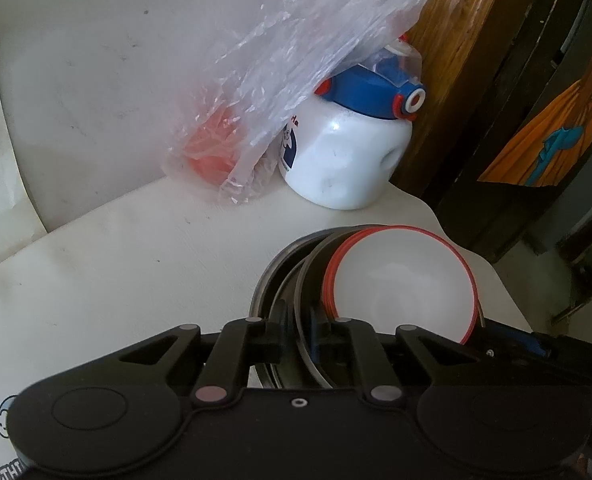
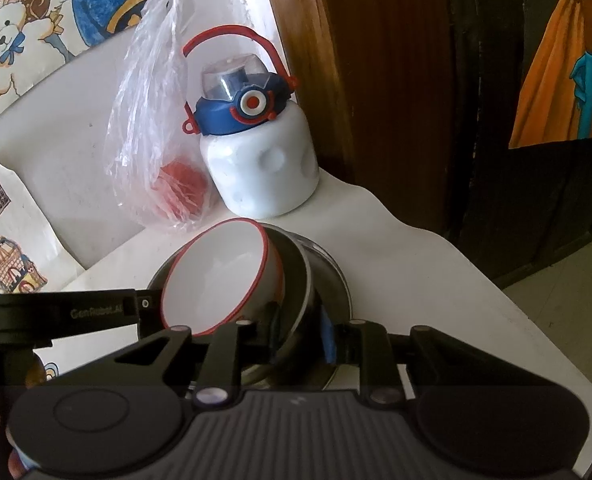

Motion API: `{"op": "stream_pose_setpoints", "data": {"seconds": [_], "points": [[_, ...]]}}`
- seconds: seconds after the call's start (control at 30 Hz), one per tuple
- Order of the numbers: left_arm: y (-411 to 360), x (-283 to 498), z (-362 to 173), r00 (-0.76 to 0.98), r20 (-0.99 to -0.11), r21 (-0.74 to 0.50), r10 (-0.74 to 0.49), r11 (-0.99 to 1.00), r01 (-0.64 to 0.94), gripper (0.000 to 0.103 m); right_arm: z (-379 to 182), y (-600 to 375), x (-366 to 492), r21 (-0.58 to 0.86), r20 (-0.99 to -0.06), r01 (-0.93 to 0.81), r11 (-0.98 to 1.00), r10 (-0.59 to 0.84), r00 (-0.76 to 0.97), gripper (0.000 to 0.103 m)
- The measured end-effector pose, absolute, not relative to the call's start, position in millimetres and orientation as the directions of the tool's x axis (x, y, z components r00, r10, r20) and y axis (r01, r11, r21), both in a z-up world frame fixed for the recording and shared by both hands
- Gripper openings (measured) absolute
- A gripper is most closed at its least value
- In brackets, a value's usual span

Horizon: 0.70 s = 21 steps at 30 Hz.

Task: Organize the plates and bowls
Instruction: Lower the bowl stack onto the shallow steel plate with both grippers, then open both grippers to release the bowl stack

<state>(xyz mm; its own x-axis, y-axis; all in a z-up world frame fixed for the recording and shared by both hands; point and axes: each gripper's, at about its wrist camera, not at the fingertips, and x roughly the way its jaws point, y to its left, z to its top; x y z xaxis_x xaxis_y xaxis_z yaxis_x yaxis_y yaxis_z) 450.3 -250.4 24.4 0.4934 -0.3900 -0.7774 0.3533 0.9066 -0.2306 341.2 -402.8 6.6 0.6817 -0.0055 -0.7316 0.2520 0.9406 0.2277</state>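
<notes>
White red-rimmed ceramic bowl [image 2: 220, 276] sat tilted inside nested steel bowls [image 2: 328, 280] on white table [image 2: 436, 280]. Right gripper [image 2: 304, 332] pinched steel rim. Left gripper [image 1: 296, 332] likewise seemingly clamped steel rim, bowl just right of fingers.

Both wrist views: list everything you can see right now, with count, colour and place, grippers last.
Bowl: one, white with red rim, tilted on its side inside the steel dishes.
Steel dishes: at least two nested, silver, near the table's right edge.
Water bottle: one, white with blue lid and red handle, at the back by the wooden post.
Plastic bag: one, clear, something red inside, left of the bottle.
Table: one, white.
Wooden post: brown, behind the bottle.
Left gripper: black, fingers astride a steel rim.
Right gripper: black, fingers astride a steel rim.
</notes>
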Motion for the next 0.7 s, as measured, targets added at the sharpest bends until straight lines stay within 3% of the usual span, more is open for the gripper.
{"op": "stream_pose_setpoints", "data": {"seconds": [0.13,0.27,0.4,0.5,0.7], "points": [[-250.1,449.6,25.6,0.498,-0.775,-0.228,-0.389,0.907,0.354,0.011,7.3,-403.3,340.2,0.23,-0.726,0.251,0.94,-0.006,0.687,0.025],[-247.6,447.9,27.1,0.508,-0.768,-0.226,-0.389,0.908,0.354,0.015,8.5,-404.1,337.8,0.225,-0.721,0.256,0.94,-0.016,0.693,0.032],[-244.5,447.8,26.4,0.514,-0.767,-0.224,-0.384,0.911,0.347,0.022,8.6,-405.0,335.4,0.216,-0.719,0.262,0.941,-0.028,0.694,0.039],[-241.6,446.9,25.4,0.524,-0.765,-0.214,-0.373,0.916,0.339,0.033,8.3,-404.8,333.2,0.211,-0.719,0.266,0.941,-0.035,0.694,0.044],[-235.4,445.7,25.6,0.535,-0.768,-0.209,-0.353,0.927,0.311,0.042,10.8,-402.0,328.7,0.193,-0.714,0.267,0.944,-0.052,0.699,0.054]]}}
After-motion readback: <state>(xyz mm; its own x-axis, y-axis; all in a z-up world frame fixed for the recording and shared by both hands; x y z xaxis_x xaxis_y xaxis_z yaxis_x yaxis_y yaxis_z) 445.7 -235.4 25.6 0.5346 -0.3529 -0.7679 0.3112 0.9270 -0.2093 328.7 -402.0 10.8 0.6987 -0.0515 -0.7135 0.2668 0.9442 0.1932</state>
